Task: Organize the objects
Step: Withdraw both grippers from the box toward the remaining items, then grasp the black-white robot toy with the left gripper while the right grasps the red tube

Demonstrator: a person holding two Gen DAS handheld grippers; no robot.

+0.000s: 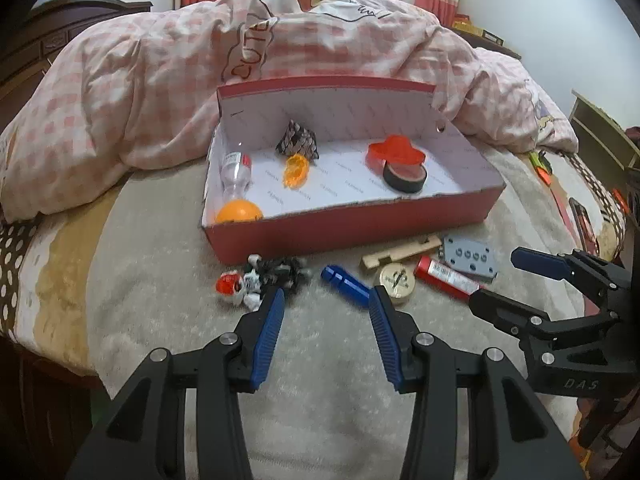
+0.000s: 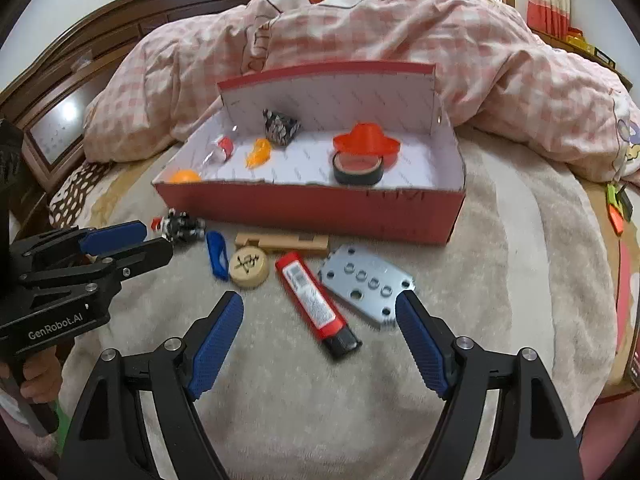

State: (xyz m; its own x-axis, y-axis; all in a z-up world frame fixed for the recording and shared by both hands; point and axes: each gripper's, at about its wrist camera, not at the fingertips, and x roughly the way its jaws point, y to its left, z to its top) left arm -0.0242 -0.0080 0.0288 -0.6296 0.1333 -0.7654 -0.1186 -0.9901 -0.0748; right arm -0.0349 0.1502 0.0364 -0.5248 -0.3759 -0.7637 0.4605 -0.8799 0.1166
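The left gripper (image 1: 326, 300) stands with its jaws partly apart and nothing between them; it hangs over the blanket in front of the red box (image 1: 352, 232), just before the blue cylinder (image 1: 345, 285) and the small toy figure (image 1: 260, 280); the right gripper (image 2: 320, 320) has its jaws wide, also empty, with the red tube (image 2: 316, 304) lying between and beyond its fingertips and the grey plate with holes (image 2: 366, 284) touching the right one.

Inside the red box there are already an orange ball (image 1: 239, 213), a clear bottle (image 1: 236, 172), an orange piece (image 1: 296, 171), a dark patterned pouch (image 1: 297, 141), a red mould (image 1: 396, 153) and a roll of dark tape (image 1: 405, 176) (so I judge roughly half is done); in front of the red box six things are not yet put in: the toy figure, the blue cylinder, the round wooden chess piece (image 2: 249, 269), the wooden block (image 2: 282, 242), the red tube and the grey plate; the red tube seems the nearest candidate for the right gripper.
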